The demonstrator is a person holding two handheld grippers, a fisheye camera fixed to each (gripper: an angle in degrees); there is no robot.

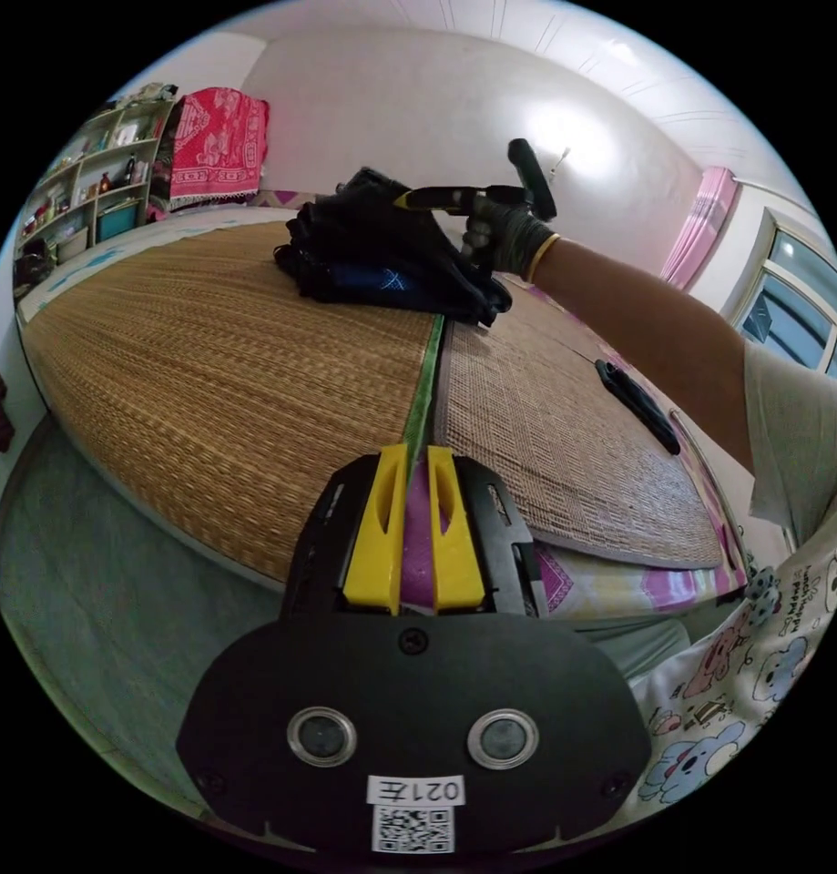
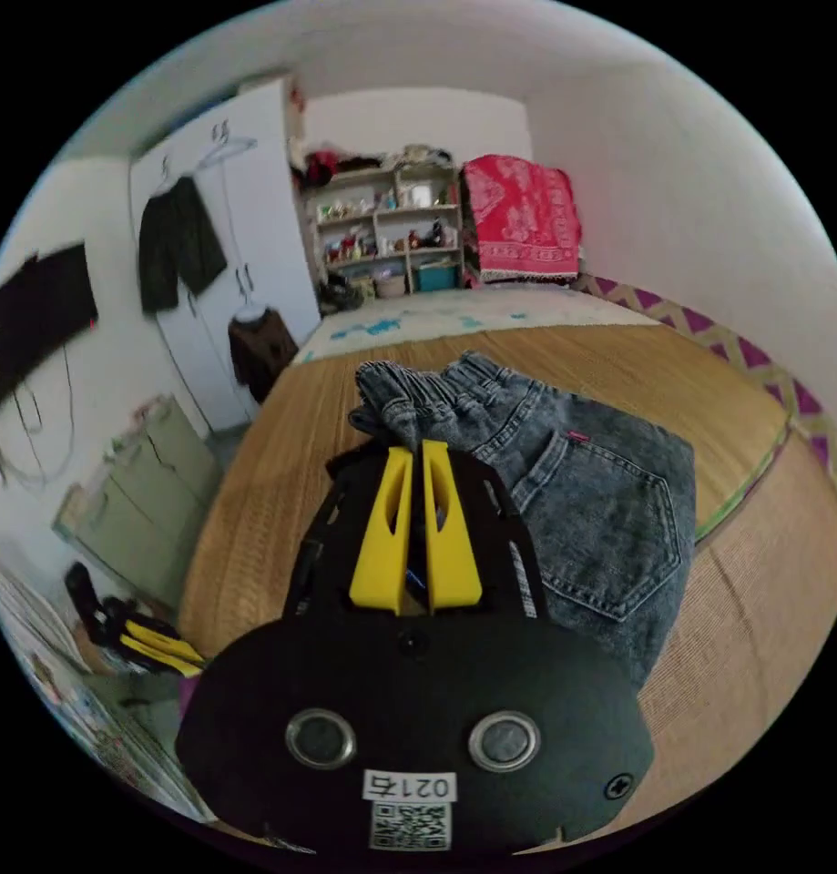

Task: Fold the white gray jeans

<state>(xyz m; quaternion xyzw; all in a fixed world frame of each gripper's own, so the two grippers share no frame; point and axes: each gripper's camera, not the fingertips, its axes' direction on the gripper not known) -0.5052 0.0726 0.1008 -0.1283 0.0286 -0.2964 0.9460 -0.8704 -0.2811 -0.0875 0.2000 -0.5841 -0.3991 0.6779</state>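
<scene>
We see the jeans (image 2: 573,473) lying folded into a compact stack at the centre right of the right gripper view, grey-blue washed denim with a stitched back pocket facing up and the gathered waistband bunched toward the upper left of the stack. They rest on a woven straw mat (image 2: 281,455) whose fine ribbed weave spreads wide and bare to the left and toward the top of the frame. Our right gripper (image 2: 416,455) sits at the near edge of the stack, its yellow jaws drawn close together, though we cannot tell whether cloth is pinched between them. In the left gripper view the jeans (image 1: 382,250) appear as a dark bundle at upper centre, with a gloved hand (image 1: 505,237) beside them. Our left gripper (image 1: 416,460) hangs over the mat's green-edged seam (image 1: 424,382), jaws nearly closed on nothing.
</scene>
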